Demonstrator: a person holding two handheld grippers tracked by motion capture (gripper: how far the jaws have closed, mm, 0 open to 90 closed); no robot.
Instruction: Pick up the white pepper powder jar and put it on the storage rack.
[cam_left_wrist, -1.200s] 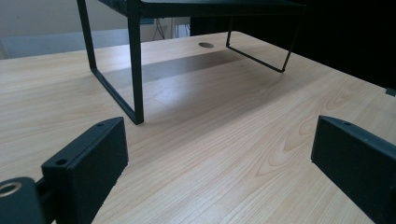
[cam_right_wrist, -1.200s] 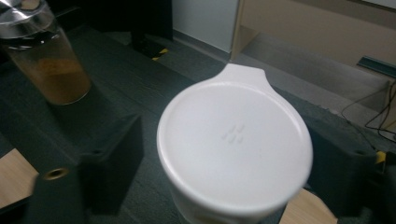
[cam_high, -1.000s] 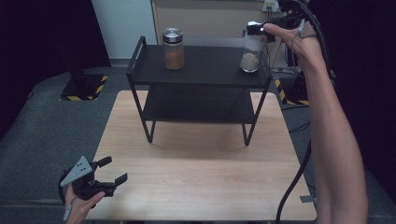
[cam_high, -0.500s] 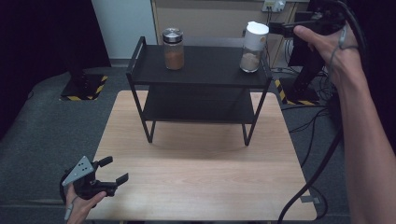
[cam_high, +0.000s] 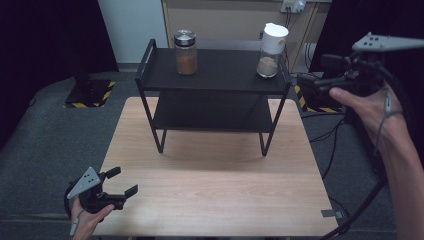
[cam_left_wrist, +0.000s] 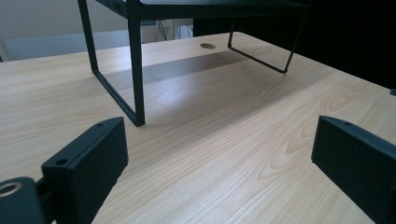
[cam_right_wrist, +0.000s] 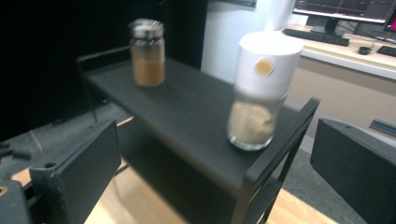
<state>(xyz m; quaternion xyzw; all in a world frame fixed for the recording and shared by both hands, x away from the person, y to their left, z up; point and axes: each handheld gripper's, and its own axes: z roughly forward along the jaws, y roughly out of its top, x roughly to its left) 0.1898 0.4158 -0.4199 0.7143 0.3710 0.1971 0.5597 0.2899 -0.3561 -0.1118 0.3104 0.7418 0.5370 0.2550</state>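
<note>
A black two-tier rack (cam_high: 220, 82) stands on the wooden table (cam_high: 215, 190). On its top shelf are a silver-lidded jar of brown powder (cam_high: 185, 52) at the left and a white-lidded jar of pale powder (cam_high: 270, 50) at the right end. My right gripper (cam_high: 306, 87) hovers off the rack's right side and points at it. Its jaws have just been opening and stand wide with nothing between them. In the right gripper view the white-lidded jar (cam_right_wrist: 260, 95) and the silver-lidded jar (cam_right_wrist: 147, 53) lie ahead of the right gripper (cam_right_wrist: 217, 149). My left gripper (cam_high: 125, 181) rests open at the table's front left corner.
In the left gripper view the rack's front leg (cam_left_wrist: 135, 70) rises ahead of the open left gripper (cam_left_wrist: 219, 149), over bare wood (cam_left_wrist: 243, 121). Grey carpet (cam_high: 55, 140) surrounds the table. Cables (cam_high: 332, 135) trail on the floor at the right, and a desk with a keyboard (cam_right_wrist: 322, 37) stands behind.
My right hand has drawn back to the right and lower, away from the white-lidded jar, which stays on the top shelf. The left gripper has not moved.
</note>
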